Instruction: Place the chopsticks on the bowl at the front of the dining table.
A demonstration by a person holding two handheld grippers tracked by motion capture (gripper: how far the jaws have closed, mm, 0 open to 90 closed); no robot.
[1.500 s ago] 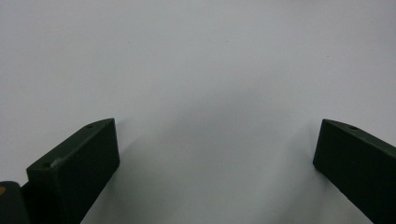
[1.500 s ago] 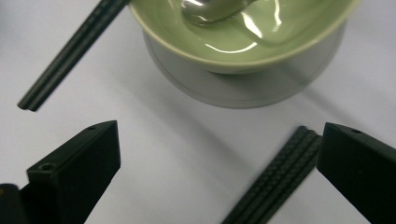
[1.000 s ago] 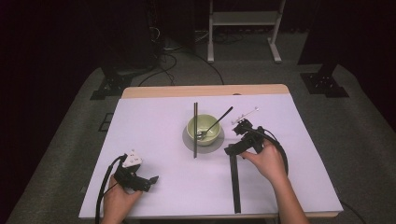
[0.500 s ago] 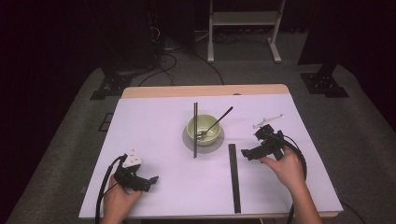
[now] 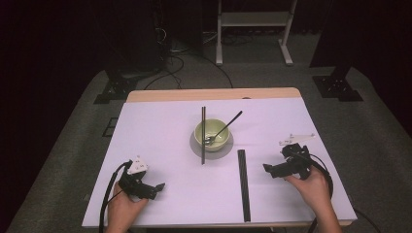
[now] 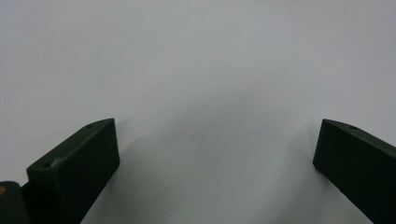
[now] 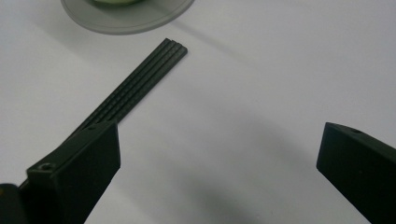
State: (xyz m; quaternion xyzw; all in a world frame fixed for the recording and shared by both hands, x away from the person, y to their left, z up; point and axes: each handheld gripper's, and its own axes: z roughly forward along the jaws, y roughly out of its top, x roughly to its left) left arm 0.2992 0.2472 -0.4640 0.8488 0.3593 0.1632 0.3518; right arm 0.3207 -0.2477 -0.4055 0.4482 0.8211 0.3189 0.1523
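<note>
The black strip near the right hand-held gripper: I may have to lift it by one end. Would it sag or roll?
The strip looks straight and ribbed, so probably stiff, not floppy. It lies flat on the table, so rolling seems unlikely. Being long and thin, it may pivot if pushed at one end.

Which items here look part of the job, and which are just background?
In play: green bowl on grey plate, spoon in bowl, black strip, wider black strip.
Background: white frame stand, floor cables.
</note>
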